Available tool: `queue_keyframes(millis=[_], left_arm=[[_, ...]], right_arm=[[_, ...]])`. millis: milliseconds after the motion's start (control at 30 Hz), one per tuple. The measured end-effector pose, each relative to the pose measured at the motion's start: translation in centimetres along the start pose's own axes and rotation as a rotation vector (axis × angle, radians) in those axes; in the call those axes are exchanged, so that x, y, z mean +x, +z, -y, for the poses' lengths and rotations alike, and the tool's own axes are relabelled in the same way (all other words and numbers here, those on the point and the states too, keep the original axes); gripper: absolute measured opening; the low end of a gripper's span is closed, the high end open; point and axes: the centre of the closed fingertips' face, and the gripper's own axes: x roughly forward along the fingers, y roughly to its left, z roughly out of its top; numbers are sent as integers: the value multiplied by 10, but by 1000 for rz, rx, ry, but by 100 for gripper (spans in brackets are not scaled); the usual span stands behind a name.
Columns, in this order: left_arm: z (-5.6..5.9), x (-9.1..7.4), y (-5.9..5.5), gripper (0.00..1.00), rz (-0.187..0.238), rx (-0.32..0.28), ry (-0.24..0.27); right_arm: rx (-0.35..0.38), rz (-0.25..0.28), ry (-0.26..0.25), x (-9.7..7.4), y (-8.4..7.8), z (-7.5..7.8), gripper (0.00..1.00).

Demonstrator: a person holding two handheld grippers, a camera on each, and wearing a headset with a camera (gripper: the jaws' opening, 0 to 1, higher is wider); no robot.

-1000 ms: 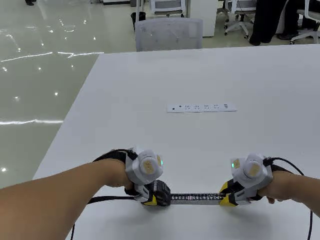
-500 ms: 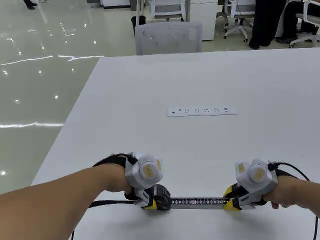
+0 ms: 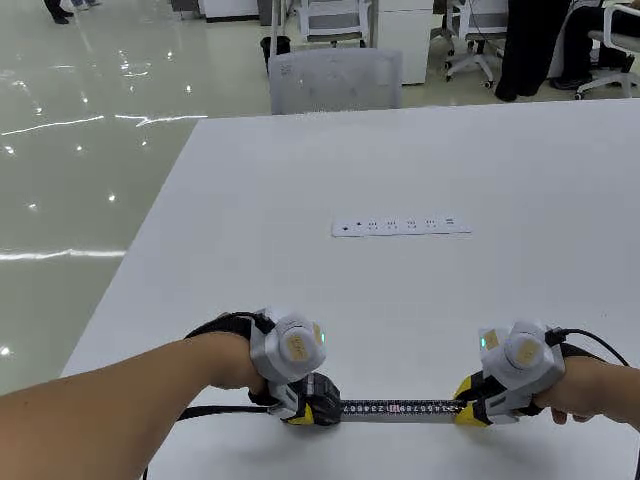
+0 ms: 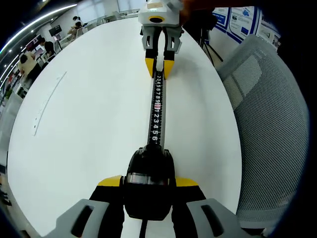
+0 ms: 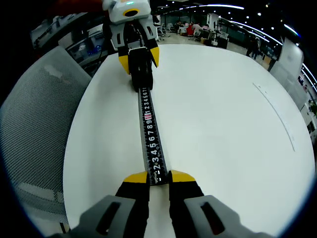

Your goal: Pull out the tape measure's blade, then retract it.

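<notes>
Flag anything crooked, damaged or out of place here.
Nothing stands out. The blade runs straight and untwisted from the case held in the left gripper to the right gripper pinching its tip.

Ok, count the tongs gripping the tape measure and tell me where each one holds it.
2. The left tongs are shut on the tape measure case, at the table's near edge; the right tongs pinch the end of the pulled-out blade, off to its right.
</notes>
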Motion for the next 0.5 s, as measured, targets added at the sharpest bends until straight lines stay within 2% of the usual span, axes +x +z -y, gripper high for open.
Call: queue_keyframes(millis=[500], left_arm=[[0, 0, 0, 33, -2, -2, -4]], right_arm=[[7, -10, -5, -6, -7, 1, 12]])
